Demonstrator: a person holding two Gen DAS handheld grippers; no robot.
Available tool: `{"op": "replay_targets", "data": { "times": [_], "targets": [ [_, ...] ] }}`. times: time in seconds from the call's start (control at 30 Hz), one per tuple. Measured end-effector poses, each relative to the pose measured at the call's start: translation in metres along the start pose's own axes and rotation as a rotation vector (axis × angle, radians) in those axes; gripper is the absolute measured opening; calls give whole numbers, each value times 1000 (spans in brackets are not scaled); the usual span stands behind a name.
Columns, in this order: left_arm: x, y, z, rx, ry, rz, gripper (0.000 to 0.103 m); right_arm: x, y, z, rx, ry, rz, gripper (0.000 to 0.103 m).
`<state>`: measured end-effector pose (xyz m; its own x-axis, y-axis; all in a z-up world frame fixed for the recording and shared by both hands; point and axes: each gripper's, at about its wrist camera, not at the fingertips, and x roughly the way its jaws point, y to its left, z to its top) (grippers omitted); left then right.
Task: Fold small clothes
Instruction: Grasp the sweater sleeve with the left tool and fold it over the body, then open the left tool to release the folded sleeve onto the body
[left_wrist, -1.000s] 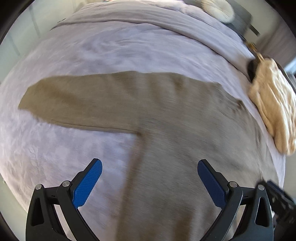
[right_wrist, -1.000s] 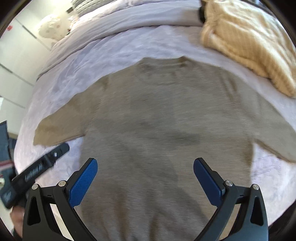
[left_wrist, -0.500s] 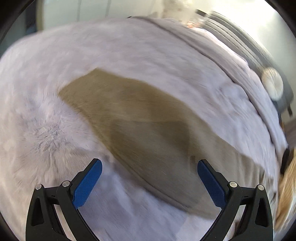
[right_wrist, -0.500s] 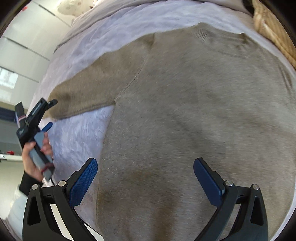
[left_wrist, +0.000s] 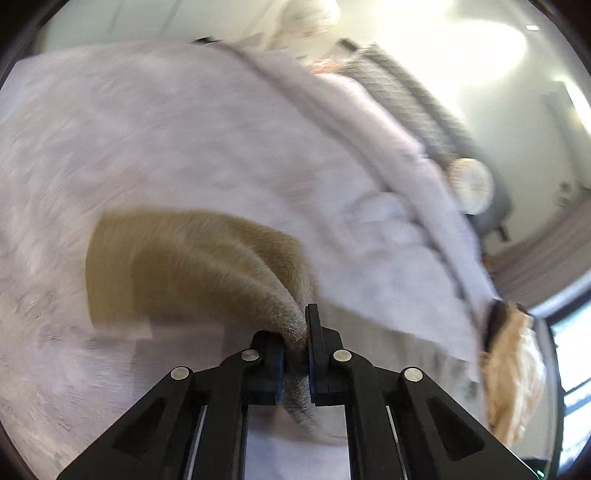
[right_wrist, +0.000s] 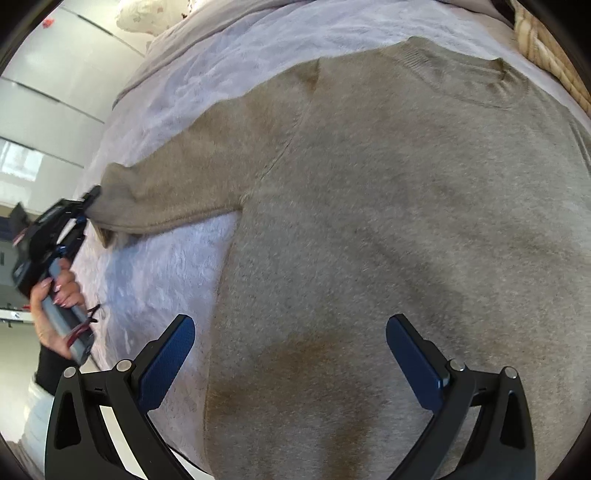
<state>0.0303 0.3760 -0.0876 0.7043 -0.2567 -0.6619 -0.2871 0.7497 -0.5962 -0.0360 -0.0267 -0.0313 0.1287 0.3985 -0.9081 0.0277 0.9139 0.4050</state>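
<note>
A tan-grey sweater (right_wrist: 388, 221) lies flat, front up, on the lilac bed cover (right_wrist: 166, 266). Its left sleeve (right_wrist: 184, 184) reaches out to the left. In the left wrist view my left gripper (left_wrist: 301, 332) is shut on that sleeve (left_wrist: 184, 266) near the cuff, and the cloth bunches up between the jaws. The right wrist view shows the same left gripper (right_wrist: 90, 197) at the cuff, held by a hand (right_wrist: 55, 291). My right gripper (right_wrist: 291, 350) hangs open over the lower body of the sweater with nothing between its blue pads (right_wrist: 170, 354).
A cream knitted garment (left_wrist: 513, 369) lies at the bed's right side, beyond the collar (right_wrist: 546, 55). A round pale cushion (left_wrist: 471, 181) and a grey striped pillow (left_wrist: 402, 88) sit at the head end. White cupboard doors (right_wrist: 37, 122) stand to the left.
My left gripper swung out along the sleeve to the cuff and closed on it, lifting the cloth. My right gripper dropped closer to the sweater body and stayed open.
</note>
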Motion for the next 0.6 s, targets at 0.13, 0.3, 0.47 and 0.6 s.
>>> {"op": "replay_targets", "data": {
  "times": [0.13,0.3,0.47,0.6],
  "targets": [
    [-4,-64,0,107,17,-161,10,-12,-22,3,50,-36,9,103],
    [6,-164,-33,291,101,-333,10,-41,-67,0,133,-107,8,103],
    [52,-256,-97,456,245,-397,10,-72,-131,-4,238,-175,-30,103],
    [101,-304,-160,574,365,-347,10,-83,-178,-8,319,-198,-61,103]
  ]
}}
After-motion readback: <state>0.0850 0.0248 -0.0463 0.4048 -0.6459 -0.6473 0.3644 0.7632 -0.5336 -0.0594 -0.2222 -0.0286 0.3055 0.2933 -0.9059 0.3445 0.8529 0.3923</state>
